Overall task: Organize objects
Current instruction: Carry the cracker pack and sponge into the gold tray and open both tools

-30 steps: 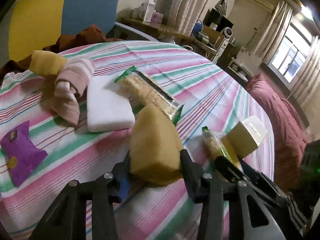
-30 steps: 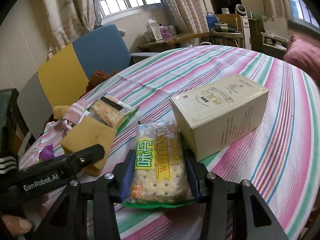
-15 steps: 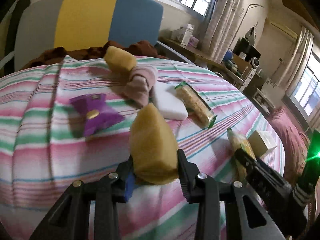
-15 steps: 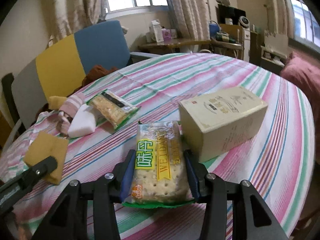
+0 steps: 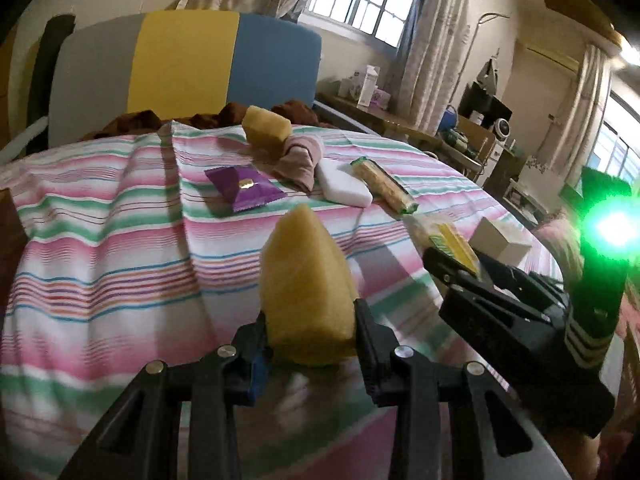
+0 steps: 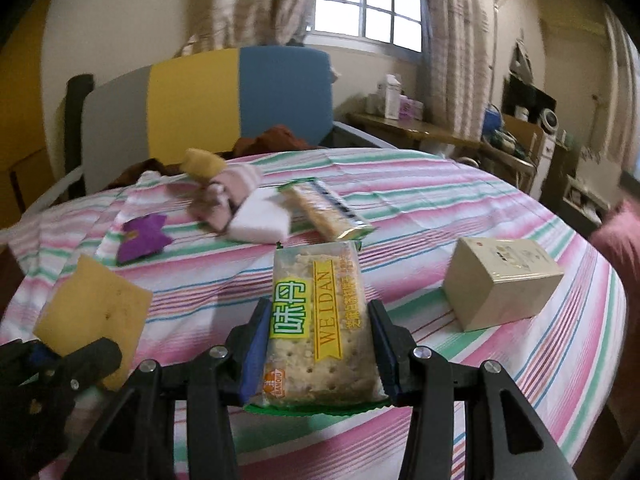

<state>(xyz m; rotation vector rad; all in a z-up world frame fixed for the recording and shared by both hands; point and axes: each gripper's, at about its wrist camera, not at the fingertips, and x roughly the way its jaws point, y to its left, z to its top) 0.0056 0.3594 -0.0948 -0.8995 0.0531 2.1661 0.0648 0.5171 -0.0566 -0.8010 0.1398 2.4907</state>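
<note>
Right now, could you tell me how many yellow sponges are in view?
2: one sponge is clamped in the left gripper; the other sponge sits at the far edge of the table, touching the pink cloth. More may be hidden.

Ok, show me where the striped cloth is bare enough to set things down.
Bare stripes lie near the front edge, between the purple foil packet and the beige cardboard box; also behind that box. Crowded: the pink rolled towel, white foam block and clear cracker sleeve cluster.

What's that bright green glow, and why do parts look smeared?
Left wrist view: a green light on the right gripper flares into glare. Right wrist view: motion blur smears the pink cloth and white block, while the clamped cracker packet stays sharp.
</note>
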